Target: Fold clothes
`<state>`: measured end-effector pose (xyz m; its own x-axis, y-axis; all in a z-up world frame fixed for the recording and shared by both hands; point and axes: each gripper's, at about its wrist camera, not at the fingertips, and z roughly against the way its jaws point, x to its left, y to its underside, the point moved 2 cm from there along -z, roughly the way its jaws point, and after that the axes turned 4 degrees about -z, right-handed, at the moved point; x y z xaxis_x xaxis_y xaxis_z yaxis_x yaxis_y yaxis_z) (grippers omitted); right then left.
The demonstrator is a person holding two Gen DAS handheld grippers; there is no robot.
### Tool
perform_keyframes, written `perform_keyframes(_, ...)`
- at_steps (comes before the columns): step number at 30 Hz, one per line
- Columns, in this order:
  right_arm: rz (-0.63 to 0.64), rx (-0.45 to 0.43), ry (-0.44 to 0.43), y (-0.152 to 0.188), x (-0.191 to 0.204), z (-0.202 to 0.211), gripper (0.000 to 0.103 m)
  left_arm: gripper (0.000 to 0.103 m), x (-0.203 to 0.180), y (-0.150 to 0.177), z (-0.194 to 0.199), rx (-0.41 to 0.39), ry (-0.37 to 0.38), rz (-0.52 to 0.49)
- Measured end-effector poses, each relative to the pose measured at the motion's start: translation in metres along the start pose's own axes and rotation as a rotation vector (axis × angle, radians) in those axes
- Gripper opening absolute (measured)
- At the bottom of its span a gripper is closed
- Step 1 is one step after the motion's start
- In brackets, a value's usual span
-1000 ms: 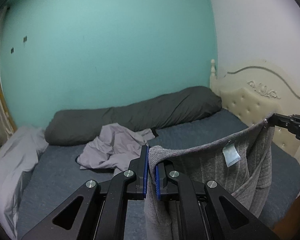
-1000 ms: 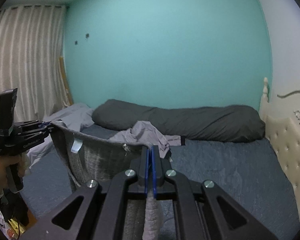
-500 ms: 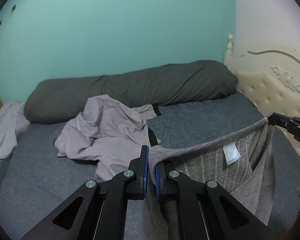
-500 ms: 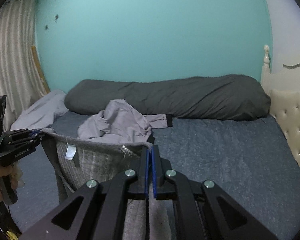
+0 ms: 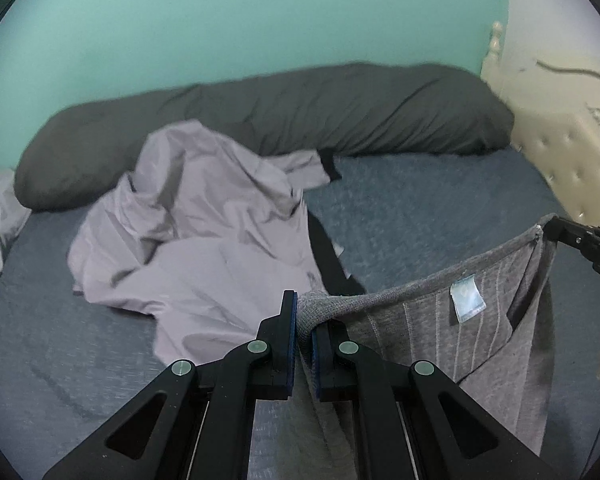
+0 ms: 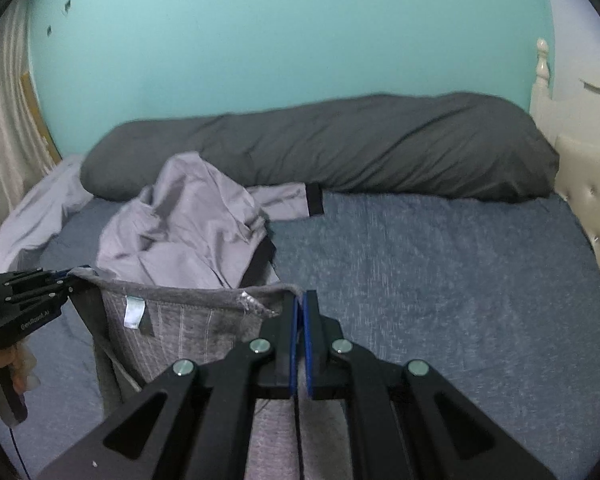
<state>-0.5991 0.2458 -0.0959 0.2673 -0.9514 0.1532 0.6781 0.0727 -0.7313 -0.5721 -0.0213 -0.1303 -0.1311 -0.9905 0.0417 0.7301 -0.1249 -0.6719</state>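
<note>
**Grey garment held stretched between two grippers above the bed**

The left black two-finger gripper with blue pads is clamped on one upper corner of a grey knitted garment with thin pale stripes; the cloth bunches between its pads and hangs down past the fingers. The right black two-finger gripper with blue pads pinches the opposite corner, its pads nearly together with only a thin edge of fabric between them. In the left wrist view the right gripper appears at the right edge, gripping the far corner, and in the right wrist view the left gripper shows at the left edge, held in a hand.

The garment's top hem runs taut between the two grippers, and the rest hangs below it in the air, near the front edge of the blue-grey textured bedspread. A small pale blue label is sewn just under the hem, facing the cameras.

On the bedspread behind lies a crumpled pale lilac garment with black trim bands, well apart from the grey one. A long dark grey bolster pillow lies along the turquoise wall. A cream tufted headboard stands at the right, and a pale sheet is bunched at the left.
</note>
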Motion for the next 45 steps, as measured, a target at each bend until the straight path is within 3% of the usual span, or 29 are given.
perform_keyframes(14, -0.024, 0.154, 0.065, 0.047, -0.033, -0.135, 0.002, 0.006, -0.008, 0.024, -0.141, 0.154, -0.005, -0.053)
perform_keyframes(25, -0.024, 0.238, 0.078, 0.078, -0.047, -0.204, 0.002, 0.006, -0.008, 0.058, -0.21, 0.236, 0.01, -0.037)
perform_keyframes(30, -0.076, 0.225, 0.038, 0.078, -0.057, -0.201, 0.003, 0.007, -0.003, 0.057, -0.209, 0.217, 0.047, -0.003)
perform_keyframes(32, -0.113, 0.197, 0.006, 0.075, -0.062, -0.192, 0.004, 0.019, 0.002, 0.054, -0.2, 0.197, 0.066, 0.025)
perform_keyframes(33, -0.132, 0.182, -0.01, 0.074, -0.064, -0.188, 0.007, 0.031, 0.006, 0.053, -0.195, 0.186, 0.084, 0.045)
perform_keyframes(34, -0.151, 0.168, -0.026, 0.072, -0.067, -0.184, 0.011, 0.036, 0.01, 0.051, -0.189, 0.175, 0.102, 0.067)
perform_keyframes(36, -0.188, 0.139, -0.058, 0.07, -0.072, -0.175, 0.029, 0.041, 0.016, 0.048, -0.172, 0.146, 0.13, 0.105)
perform_keyframes(41, -0.23, 0.09, -0.082, 0.062, -0.082, -0.134, 0.03, 0.058, 0.026, 0.049, -0.132, 0.102, 0.163, 0.115)
perform_keyframes(45, -0.256, 0.098, -0.081, 0.068, -0.09, -0.108, 0.03, 0.06, 0.033, 0.054, -0.117, 0.117, 0.189, 0.163)
